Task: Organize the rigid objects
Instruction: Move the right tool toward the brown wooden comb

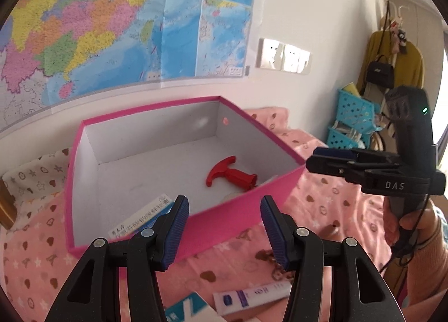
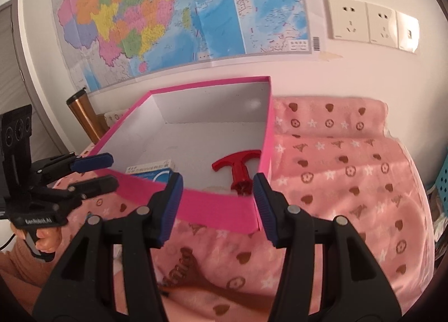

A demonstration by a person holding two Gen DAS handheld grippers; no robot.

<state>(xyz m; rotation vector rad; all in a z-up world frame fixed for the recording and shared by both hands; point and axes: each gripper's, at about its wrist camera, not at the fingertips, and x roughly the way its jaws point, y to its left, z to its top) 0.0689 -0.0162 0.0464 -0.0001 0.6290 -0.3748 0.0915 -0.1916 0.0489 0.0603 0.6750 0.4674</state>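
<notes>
A red plastic T-shaped tool [image 1: 228, 175] is seen inside the pink-walled cardboard box [image 1: 240, 210]. Both the left hand-held gripper [image 1: 224, 226] and right hand-held gripper [image 2: 217, 204] are held apart, empty.

A home bedroom: pink patterned blanket [image 2: 336, 182], wall map [image 2: 179, 14], hanging coat [image 1: 392, 61] and handbag [image 1: 379, 71]
</notes>
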